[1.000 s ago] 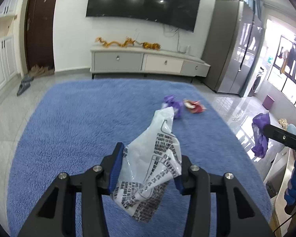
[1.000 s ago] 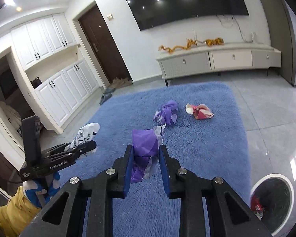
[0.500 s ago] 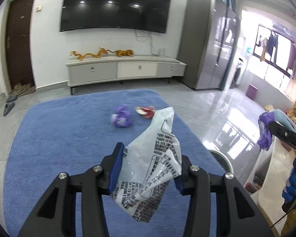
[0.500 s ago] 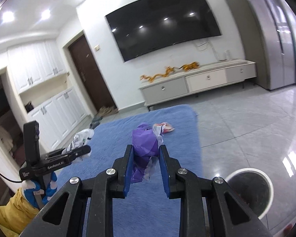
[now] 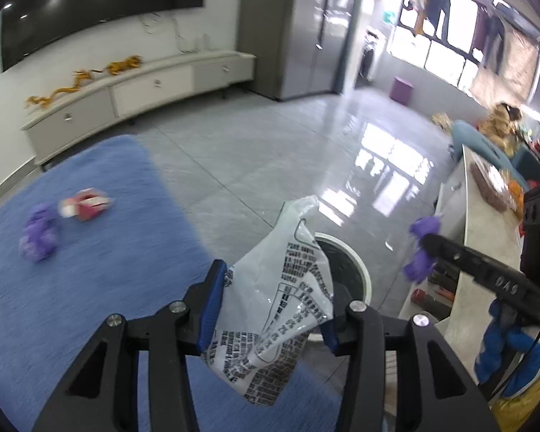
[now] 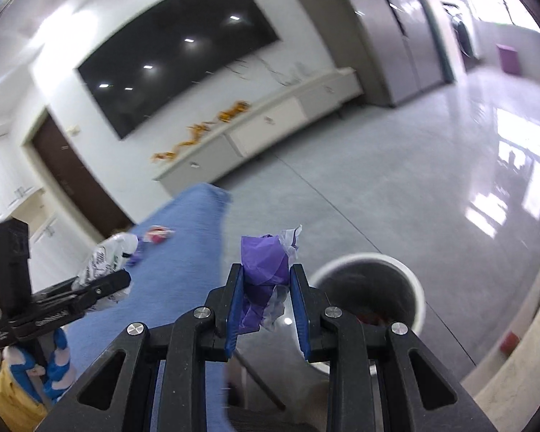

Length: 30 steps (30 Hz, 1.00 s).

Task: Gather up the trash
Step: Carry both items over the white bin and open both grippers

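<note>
The crumpled purple plastic wrapper (image 6: 264, 270) is clamped in the right tool (image 6: 266, 309), and the white round trash bin (image 6: 369, 288) sits just ahead, to its right and below. The left tool (image 5: 270, 309) is clamped on a white printed plastic bag (image 5: 277, 302), with the bin's rim right behind it. The right tool seems nearer the opening, though blur makes that uncertain.

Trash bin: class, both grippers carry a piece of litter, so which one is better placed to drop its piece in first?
Probably the right gripper: its purple wrapper hangs beside the white bin. The left gripper holds its printed bag farther back, over the rug's edge.
</note>
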Motion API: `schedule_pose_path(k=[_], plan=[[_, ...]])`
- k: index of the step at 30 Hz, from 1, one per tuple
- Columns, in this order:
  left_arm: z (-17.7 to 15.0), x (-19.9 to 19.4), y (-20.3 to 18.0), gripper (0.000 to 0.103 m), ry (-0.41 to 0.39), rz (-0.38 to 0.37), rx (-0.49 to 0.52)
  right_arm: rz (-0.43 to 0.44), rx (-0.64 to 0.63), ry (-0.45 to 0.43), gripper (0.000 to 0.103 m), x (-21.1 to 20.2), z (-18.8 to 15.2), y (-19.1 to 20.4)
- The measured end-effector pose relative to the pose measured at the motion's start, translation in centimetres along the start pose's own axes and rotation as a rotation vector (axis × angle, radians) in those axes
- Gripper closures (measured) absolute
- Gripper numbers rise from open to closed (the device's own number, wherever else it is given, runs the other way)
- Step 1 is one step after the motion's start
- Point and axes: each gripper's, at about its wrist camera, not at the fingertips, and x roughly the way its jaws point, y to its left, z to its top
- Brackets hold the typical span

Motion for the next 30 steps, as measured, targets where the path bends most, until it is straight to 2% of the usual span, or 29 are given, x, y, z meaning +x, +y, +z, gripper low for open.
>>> schedule_pose_path(k=[5, 10, 12, 14, 15, 16, 18, 21, 30], plan=[[1.8, 5.4, -2.5, 0.058, 0.062, -0.050, 0.011, -0.072, 0.043, 0.068, 0.079, 3.4, 0.3, -3.2], [2.7, 9.0, -3.6, 0.057, 0.100, -0.095, -0.005, -0.102, 0.096, 0.127, 0.077, 5.6, -0.5, -5.9], [3.1, 10.3, -3.9, 0.054, 0.118, -0.122, -0.019, -0.119, 0.113, 0.143, 0.077, 6.4, -0.7, -6.5], [3.3, 11.1, -4.1, 0.046, 0.127, -0.146, -0.033, -0.146, 0.122, 0.160, 0.075, 7.2, -0.9, -7.1], [3.3, 11.4, -4.3, 0.045, 0.129, -0.156, -0.035, -0.150, 0.131, 0.163, 0.071, 7.4, -1.0, -7.4], [3.4, 11.4, -4.4, 0.044, 0.130, -0.160, -0.035, -0.157, 0.140, 0.164, 0.063, 7.5, -1.0, -7.7], [3.4, 11.5, -4.4, 0.044, 0.131, -0.165, -0.037, -0.172, 0.145, 0.158, 0.053, 7.5, -1.1, -8.2], [3.2, 11.1, -4.2, 0.044, 0.125, -0.160, -0.049, -0.177, 0.156, 0.155, 0.052, 7.1, -1.3, -8.4], [2.2, 5.8, -2.7, 0.044, 0.014, -0.020, -0.046, -0.213, 0.061, 0.090, 0.048, 5.1, -0.3, -4.9]])
